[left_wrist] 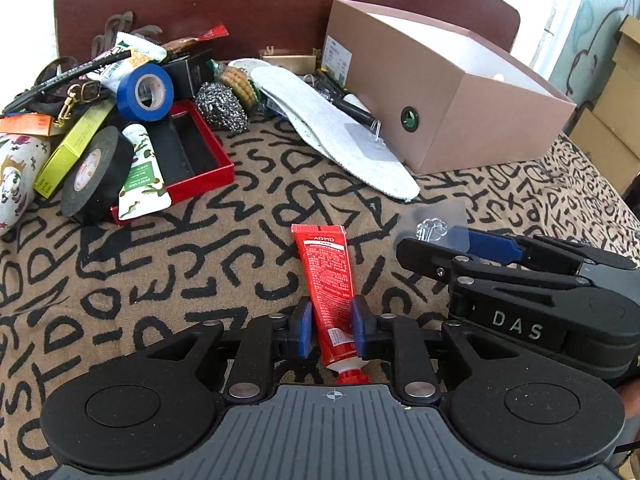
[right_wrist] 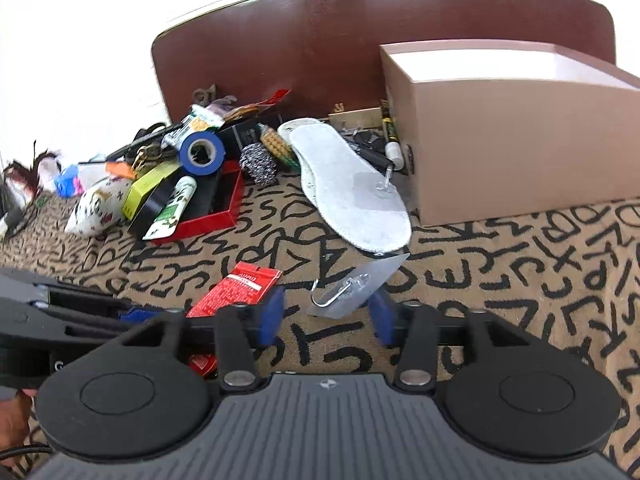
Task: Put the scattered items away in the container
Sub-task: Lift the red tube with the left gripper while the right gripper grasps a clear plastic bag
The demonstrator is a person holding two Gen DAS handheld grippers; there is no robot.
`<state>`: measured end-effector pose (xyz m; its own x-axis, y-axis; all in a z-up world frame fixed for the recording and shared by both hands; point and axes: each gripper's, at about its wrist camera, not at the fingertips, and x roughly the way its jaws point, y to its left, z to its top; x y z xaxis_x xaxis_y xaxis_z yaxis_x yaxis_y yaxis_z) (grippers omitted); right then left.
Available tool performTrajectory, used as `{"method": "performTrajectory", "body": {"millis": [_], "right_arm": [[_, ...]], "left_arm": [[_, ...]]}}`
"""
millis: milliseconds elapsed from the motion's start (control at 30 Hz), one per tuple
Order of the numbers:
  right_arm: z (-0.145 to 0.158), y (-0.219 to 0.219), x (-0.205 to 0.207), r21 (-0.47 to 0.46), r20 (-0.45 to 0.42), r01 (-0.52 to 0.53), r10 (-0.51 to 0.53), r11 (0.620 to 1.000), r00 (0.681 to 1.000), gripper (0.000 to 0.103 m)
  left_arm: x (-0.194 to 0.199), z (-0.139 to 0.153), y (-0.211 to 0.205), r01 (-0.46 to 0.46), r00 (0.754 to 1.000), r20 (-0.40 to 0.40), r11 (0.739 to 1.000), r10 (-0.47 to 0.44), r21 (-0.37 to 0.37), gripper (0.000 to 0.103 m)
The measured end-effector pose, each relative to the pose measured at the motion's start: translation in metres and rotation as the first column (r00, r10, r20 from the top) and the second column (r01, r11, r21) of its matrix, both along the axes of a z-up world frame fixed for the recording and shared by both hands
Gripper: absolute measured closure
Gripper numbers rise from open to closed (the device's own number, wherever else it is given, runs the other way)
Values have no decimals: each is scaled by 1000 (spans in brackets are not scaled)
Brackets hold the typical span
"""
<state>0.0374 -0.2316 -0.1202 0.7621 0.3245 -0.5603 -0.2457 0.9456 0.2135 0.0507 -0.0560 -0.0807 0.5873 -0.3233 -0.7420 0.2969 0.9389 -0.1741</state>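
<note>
Two pickups underway: my left gripper (left_wrist: pixel 331 330) pinches the red squeeze tube (left_wrist: pixel 329 284) on the patterned cloth (left_wrist: pixel 160 272). My right gripper (right_wrist: pixel 326 316) gapes around the clear adhesive hook (right_wrist: pixel 352 286), unclamped. Next: clamp, carry both to the tan cardboard box (left_wrist: pixel 460 112).

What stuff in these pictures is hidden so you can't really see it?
- Inside of the cardboard box: right wrist view, its own front wall blocks the bottom.
- Cap end of the red tube: left wrist view, tucked behind the left gripper.
- Print on the red tube: both views, too small to read.
- Items under the white insole: left wrist view, the insole covers them.
- Clear adhesive hook: see-through, edges faint.
</note>
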Motion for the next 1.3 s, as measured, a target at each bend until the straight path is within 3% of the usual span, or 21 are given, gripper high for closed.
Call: {"method": "performTrajectory", "body": {"millis": [200, 300, 367, 567, 733, 1033, 1300], "right_arm": [[-9, -9, 15, 98, -53, 54, -49, 994, 997, 45], [-13, -12, 18, 109, -55, 81, -76, 991, 996, 59], [-13, -15, 18, 111, -56, 90, -84, 990, 995, 77], [-11, -19, 10, 102, -48, 66, -62, 993, 997, 84], [0, -18, -2, 89, -11, 41, -41, 995, 999, 86], [34, -24, -18, 95, 94, 22, -31, 995, 995, 87], [45, -30, -23, 96, 136, 22, -35, 995, 990, 87]], "left_arm": [[0, 1, -1, 2, 1000, 2, 1000, -2, 4, 75], [0, 1, -1, 1, 1000, 0, 1000, -1, 5, 75], [0, 1, -2, 2, 1000, 1, 1000, -2, 8, 75], [0, 2, -2, 10, 1000, -1, 1000, -10, 0, 90], [-6, 10, -3, 12, 1000, 19, 1000, -12, -12, 97], [-12, 31, -9, 39, 997, 73, 999, -38, -19, 101], [-13, 47, -7, 52, 992, 112, 999, -50, -15, 103]]}}
